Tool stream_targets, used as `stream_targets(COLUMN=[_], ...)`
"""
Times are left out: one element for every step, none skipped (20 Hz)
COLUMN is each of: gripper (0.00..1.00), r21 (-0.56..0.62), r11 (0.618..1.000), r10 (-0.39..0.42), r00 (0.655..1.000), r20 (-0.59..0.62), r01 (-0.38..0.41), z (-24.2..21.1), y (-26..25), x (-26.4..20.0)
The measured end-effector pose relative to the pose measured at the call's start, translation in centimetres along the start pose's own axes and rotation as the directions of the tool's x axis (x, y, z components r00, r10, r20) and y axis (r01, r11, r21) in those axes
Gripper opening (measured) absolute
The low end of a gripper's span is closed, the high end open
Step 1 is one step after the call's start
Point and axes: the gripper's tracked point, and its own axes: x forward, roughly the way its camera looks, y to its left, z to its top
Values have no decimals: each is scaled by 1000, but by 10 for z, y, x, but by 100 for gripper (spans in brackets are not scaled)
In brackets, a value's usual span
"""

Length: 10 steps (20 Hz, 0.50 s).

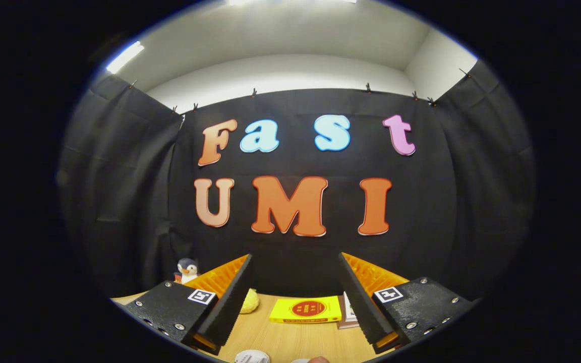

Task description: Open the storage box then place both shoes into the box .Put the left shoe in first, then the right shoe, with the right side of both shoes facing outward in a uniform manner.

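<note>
My gripper [295,262] is held level and high, facing the booth's back wall, with its two black fingers [230,302] spread wide and nothing between them. Below and between the fingers lies the wooden table [290,338]. At its near edge a small white and grey thing [251,357] pokes into sight, too little of it showing to say what it is.
A yellow box with a red round mark [306,309] lies flat on the table by the back wall, between the fingers. Beside it lie a thin booklet [349,313], and a yellow soft lump [249,301] by the left finger. A small penguin toy [186,269] stands at the far left.
</note>
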Motion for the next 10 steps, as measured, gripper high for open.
stream_targets(gripper=[98, 98, 98, 98, 98, 98, 99, 98, 98, 98], r21=[8, 26, 52, 83, 118, 146, 174, 201, 230, 263], r11=[1000, 998, 995, 989, 981, 971, 960, 948, 938, 925], r10=[28, 60, 95, 132, 175, 218, 259, 298, 329, 362], r00=[999, 996, 990, 981, 967, 950, 930, 906, 880, 852], r20=[-35, -69, -105, -141, -184, -222, -262, -301, -342, -379], r01=[-28, -59, -90, -121, -155, -188, -219, -245, -261, -276], z=[-11, -21, -33, -44, -57, -69, -81, -94, -108, -120], y=[10, 20, 32, 43, 58, 71, 85, 98, 108, 119], x=[-2, -3, -5, -6, -7, -7, -9, -11, -15, -16])
